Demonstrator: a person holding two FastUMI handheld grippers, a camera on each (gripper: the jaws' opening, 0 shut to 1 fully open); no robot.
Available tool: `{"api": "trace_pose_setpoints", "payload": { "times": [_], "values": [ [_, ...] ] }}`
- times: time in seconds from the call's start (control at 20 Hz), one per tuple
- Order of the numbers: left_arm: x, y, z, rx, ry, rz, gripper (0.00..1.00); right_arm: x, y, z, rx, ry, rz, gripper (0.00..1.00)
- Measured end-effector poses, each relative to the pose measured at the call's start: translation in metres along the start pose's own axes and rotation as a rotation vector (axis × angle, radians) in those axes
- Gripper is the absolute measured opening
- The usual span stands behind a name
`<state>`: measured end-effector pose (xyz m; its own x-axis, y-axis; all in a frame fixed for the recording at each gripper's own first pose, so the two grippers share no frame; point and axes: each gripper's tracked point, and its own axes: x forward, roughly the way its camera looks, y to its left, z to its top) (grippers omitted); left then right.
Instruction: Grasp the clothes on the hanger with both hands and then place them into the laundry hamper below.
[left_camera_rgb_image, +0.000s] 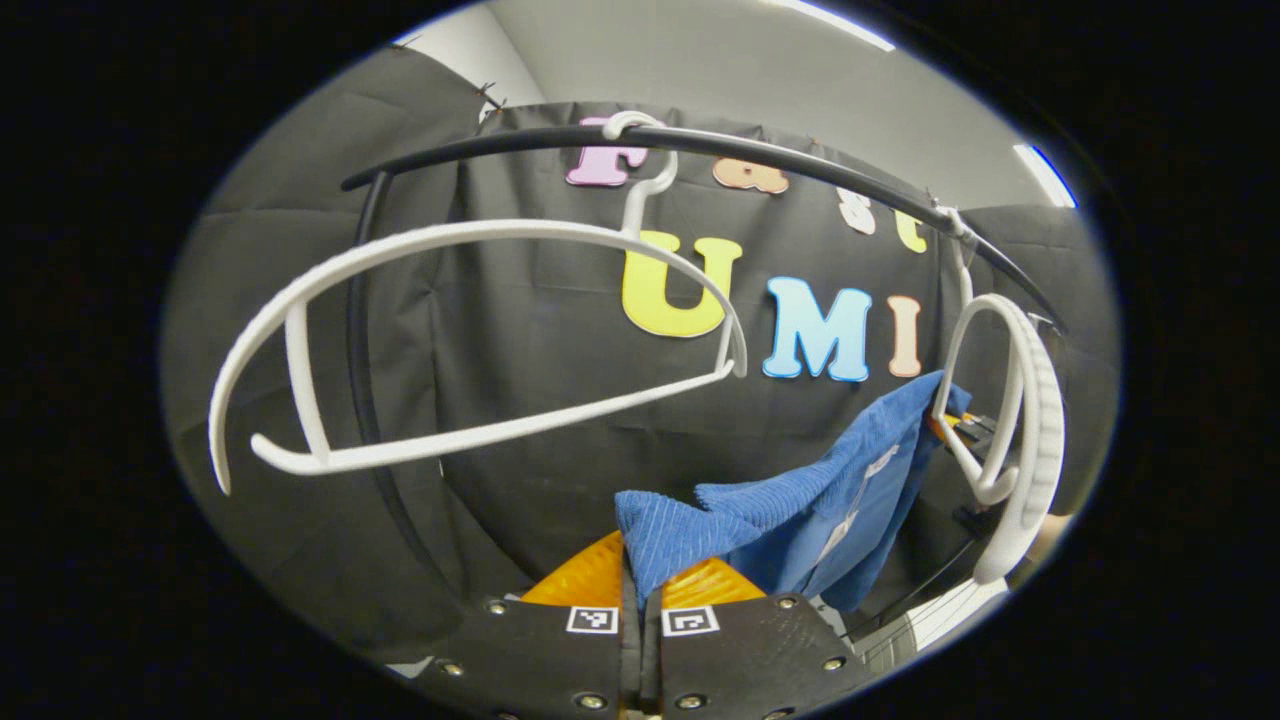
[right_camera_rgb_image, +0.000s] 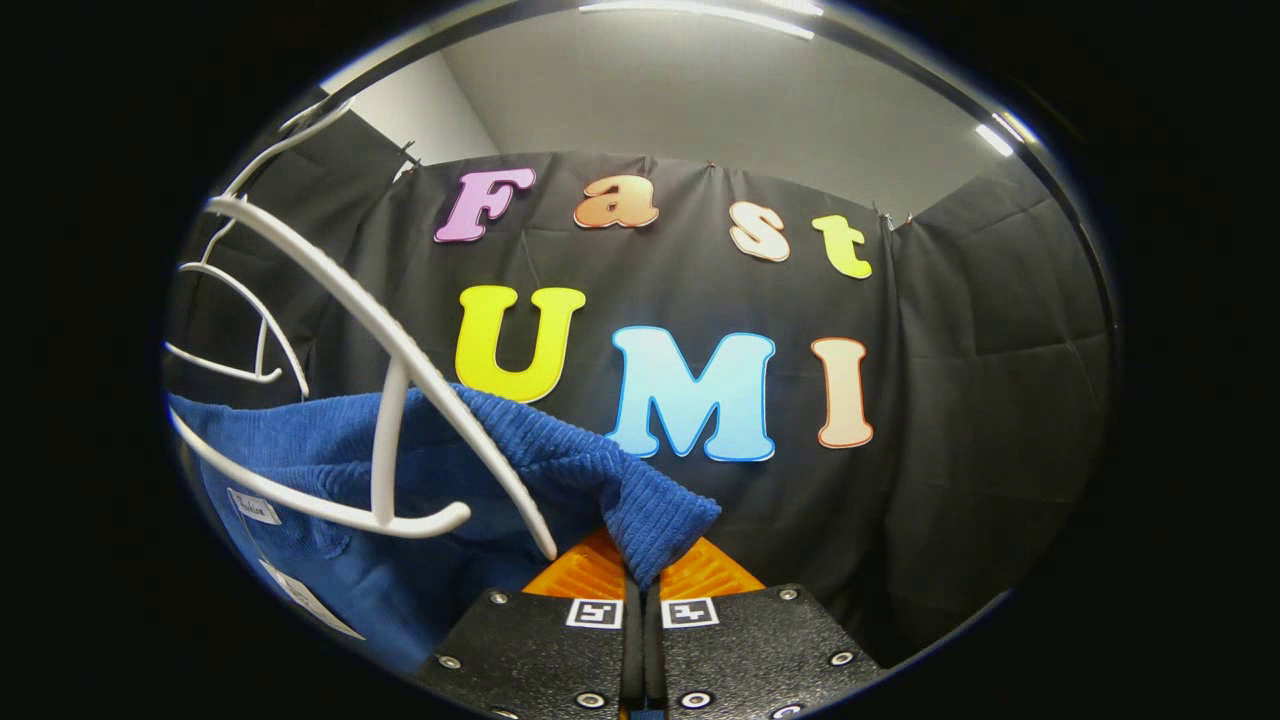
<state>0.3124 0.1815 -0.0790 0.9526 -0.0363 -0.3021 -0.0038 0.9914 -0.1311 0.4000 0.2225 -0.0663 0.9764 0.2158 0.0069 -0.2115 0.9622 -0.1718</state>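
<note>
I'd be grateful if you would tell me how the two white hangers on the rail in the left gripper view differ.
The near hanger hangs bare and shows broadside; the far hanger shows almost edge-on, with the blue garment trailing from it. Both are white and hook over the black rail.

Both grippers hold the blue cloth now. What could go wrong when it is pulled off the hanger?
1. The blue cloth is draped over the hanger; pulling sideways may snag it or drag the hanger along the rail.
2. The left hand-held gripper and the right hand-held gripper each pinch only a corner, so the cloth may slip out.
3. The empty hanger hangs close by and may get knocked.
</note>
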Motion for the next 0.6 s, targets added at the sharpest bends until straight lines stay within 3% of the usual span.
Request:
{"api": "trace_pose_setpoints", "payload": {
  "times": [0.3,0.6],
  "values": [
    [-0.001,-0.010,-0.015,-0.084,0.014,0.037,0.01,-0.001,-0.001,-0.018,0.009,0.070,0.001,0.00],
    [-0.022,-0.011,-0.025,-0.111,0.024,0.094,0.01,-0.019,0.007,-0.039,0.009,0.132,0.070,0.00]
  ]
}}
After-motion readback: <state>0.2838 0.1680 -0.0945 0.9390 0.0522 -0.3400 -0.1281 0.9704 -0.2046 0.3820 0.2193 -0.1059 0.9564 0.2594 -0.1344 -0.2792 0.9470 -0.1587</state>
